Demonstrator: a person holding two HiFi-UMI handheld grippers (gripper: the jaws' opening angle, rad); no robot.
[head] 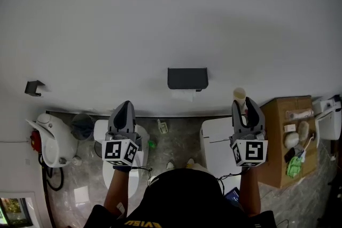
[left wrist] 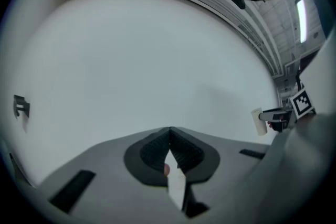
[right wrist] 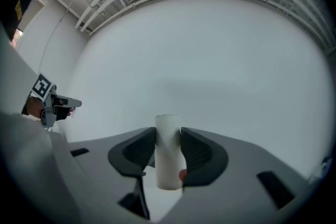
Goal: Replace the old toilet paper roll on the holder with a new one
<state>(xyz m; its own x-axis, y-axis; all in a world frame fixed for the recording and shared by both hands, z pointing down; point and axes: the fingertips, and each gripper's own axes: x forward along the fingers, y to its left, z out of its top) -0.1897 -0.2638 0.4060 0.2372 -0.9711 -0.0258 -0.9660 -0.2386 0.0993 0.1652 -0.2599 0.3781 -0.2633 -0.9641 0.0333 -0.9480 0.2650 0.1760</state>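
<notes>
A black toilet paper holder (head: 187,78) is fixed to the white wall, and a bit of white paper (head: 183,95) hangs under it. My right gripper (head: 246,104) is shut on a bare whitish cardboard tube (head: 240,95), which stands upright between the pads (right wrist: 198,150) in the right gripper view, tube (right wrist: 168,149). My left gripper (head: 125,104) is held level to the left of the holder, its jaws shut tip to tip (left wrist: 169,131) with nothing in them. Both grippers hang short of the wall, below the holder. No full roll is in view.
A black hook (head: 33,87) sits on the wall at left. Below stand a white jug-like vessel (head: 51,139), a grey bin (head: 83,125), a toilet (head: 118,179) and a white cabinet (head: 216,147). A brown stand (head: 278,131) at right carries several small items.
</notes>
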